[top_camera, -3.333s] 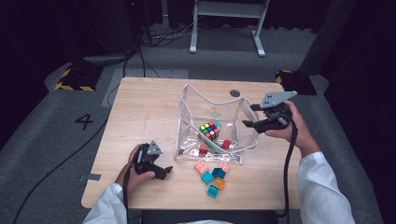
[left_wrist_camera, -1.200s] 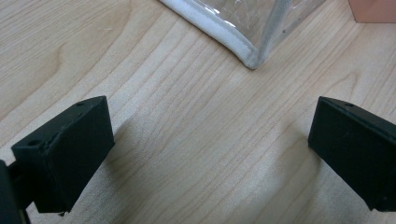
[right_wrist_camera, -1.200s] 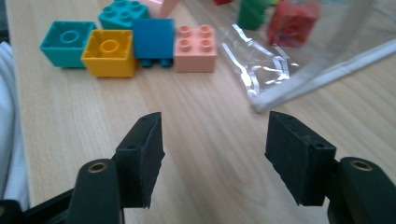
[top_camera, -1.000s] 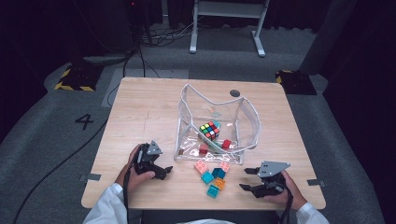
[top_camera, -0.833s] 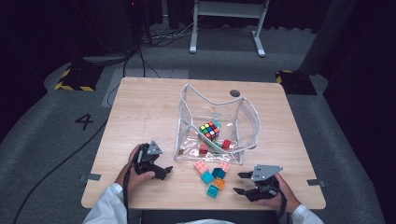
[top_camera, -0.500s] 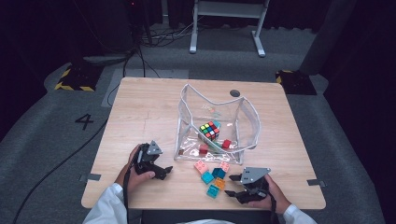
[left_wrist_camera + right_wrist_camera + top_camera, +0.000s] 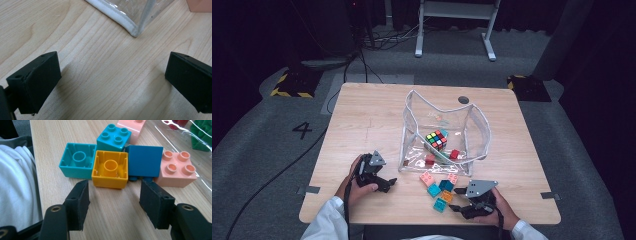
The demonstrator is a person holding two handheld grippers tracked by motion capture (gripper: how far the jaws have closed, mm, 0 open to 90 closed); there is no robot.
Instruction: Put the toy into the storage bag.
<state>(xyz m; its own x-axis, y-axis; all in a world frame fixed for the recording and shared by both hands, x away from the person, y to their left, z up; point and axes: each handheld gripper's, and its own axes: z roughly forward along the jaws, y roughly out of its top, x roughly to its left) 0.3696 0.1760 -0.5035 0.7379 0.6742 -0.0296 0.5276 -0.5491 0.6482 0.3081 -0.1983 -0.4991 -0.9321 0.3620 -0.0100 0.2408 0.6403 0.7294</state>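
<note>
Directly ahead of my right gripper [image 7: 113, 202] lies the orange block [image 7: 110, 172], hollow side up on the table [image 7: 362, 120], in a loose cluster just in front of the clear pouch [image 7: 412, 145]: a turquoise block [image 7: 78, 160] touches it on one side, a dark blue block [image 7: 144, 161] on the other, a pink block [image 7: 177, 171] lies beyond that, and a second turquoise block [image 7: 114, 137] sits behind. The step in hand, as I judge it, is the approach to pick one block for the pouch, which already holds a colour cube [image 7: 436, 140] and a few red pieces. My jaws stand about half open with nothing between them, having just closed a little; the next move calls for easing forward until the pads straddle the orange block without nudging its neighbours, then closing. My left gripper [image 7: 384, 182] rests wide open over bare wood near the pouch's corner. Compared with three seconds earlier, my right hand has come from beside the pouch's far rim to the near table edge; the left is unchanged.
</note>
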